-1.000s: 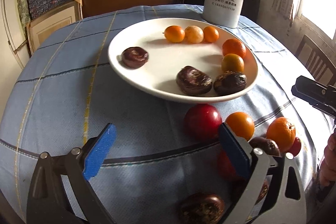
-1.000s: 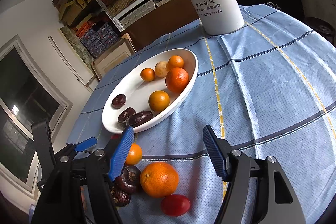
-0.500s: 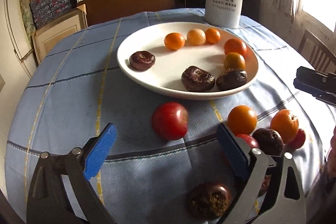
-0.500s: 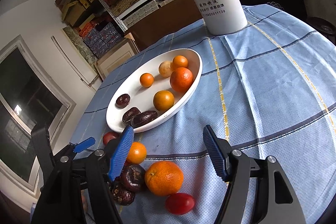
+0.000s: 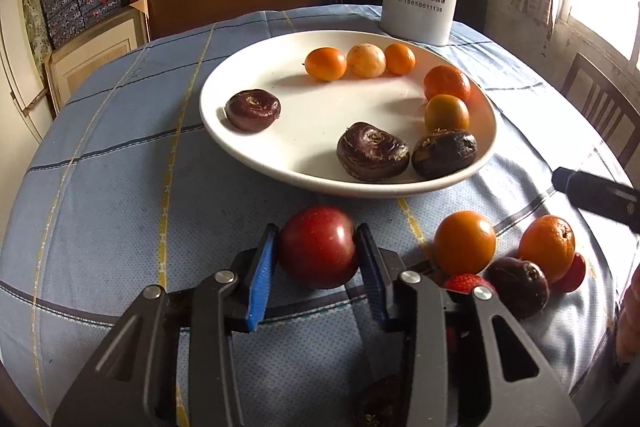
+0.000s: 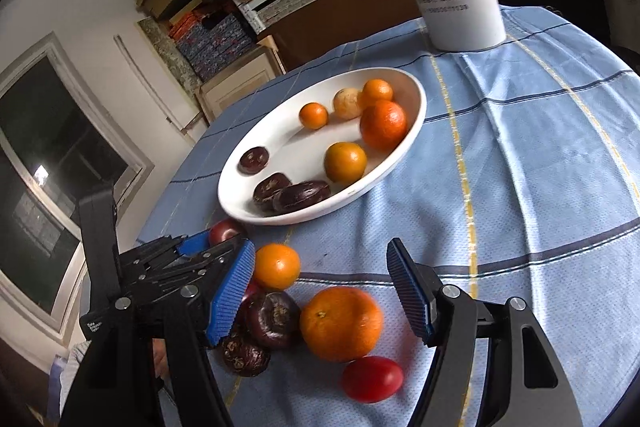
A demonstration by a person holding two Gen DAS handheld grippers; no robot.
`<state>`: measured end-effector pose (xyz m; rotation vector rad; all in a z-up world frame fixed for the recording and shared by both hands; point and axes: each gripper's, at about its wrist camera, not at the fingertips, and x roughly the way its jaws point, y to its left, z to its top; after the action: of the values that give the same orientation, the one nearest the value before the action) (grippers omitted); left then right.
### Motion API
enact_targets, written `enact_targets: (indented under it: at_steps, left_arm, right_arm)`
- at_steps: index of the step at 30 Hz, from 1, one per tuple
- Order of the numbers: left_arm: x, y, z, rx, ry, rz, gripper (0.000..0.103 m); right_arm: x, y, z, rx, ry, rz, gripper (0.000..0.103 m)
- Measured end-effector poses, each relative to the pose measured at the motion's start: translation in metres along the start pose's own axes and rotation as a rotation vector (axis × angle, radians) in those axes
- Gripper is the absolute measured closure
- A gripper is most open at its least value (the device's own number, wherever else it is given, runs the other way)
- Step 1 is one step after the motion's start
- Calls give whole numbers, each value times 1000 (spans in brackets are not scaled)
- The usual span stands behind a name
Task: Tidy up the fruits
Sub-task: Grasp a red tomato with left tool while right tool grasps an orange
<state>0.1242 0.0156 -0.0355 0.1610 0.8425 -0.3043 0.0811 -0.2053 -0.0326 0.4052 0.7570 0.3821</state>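
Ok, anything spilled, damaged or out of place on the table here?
Nothing spilled or damaged. Several fruits lie loose on the tablecloth near the white plate, as the sorting task expects. The left hand-held gripper is closed on a red fruit.

Your left gripper (image 5: 318, 269): black angular frame, silver screw heads, ribbed blue pads (image 5: 259, 277). Your right gripper (image 6: 320, 293): same black frame, silver screws, blue ribbed pads (image 6: 231, 293), small white lettering on left gripper's body.
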Motion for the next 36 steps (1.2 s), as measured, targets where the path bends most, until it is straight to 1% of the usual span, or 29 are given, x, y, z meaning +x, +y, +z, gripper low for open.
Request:
enact_targets:
  at_steps: [3, 5, 8, 10, 13, 17, 18, 20, 22, 24, 26, 29, 31, 36]
  left_arm:
    - [-4, 7, -2, -28, -2, 4, 64]
    - [-8, 14, -2, -57, -5, 3, 64]
    - [-9, 23, -3, -95, 2, 2, 64]
    - [-8, 24, -3, -98, 5, 0, 64]
    - [-7, 21, -3, -85, 5, 11, 64]
    - [-7, 22, -4, -87, 8, 8, 64]
    - [-7, 22, -4, -86, 8, 10, 64]
    - [-6, 20, -4, -81, 9, 13, 64]
    - [-6, 19, -5, -75, 15, 11, 64]
    - [-4, 17, -4, -66, 19, 13, 64]
    - [-2, 15, -4, -61, 26, 11, 64]
    - [0, 13, -6, -49, 32, 12, 64]
    - [0, 11, -6, -44, 31, 14, 64]
    - [-4, 11, -7, -46, 19, 6, 64]
  right_arm:
    - [14, 18, -1, -55, 53, 23, 36]
    - [23, 29, -2, -98, 91, 13, 46]
    - [33, 42, -1, -152, 112, -29, 48]
    - [39, 47, 3, -159, 126, -38, 48]
    - [51, 55, 7, -204, 151, -100, 48]
    - [60, 67, -1, -335, 176, -194, 49]
    - [60, 69, -1, -357, 182, -201, 50]
    - [60, 69, -1, -397, 211, -213, 65]
    - [58, 66, 1, -440, 232, -214, 66]
    - [54, 62, 3, -444, 238, -207, 66]
    - [50, 56, 2, -436, 224, -190, 66]
    - [41, 44, -2, -351, 168, -130, 66]
    - [31, 42, -2, -332, 135, -142, 66]
    - [6, 24, -3, -231, 67, -80, 66]
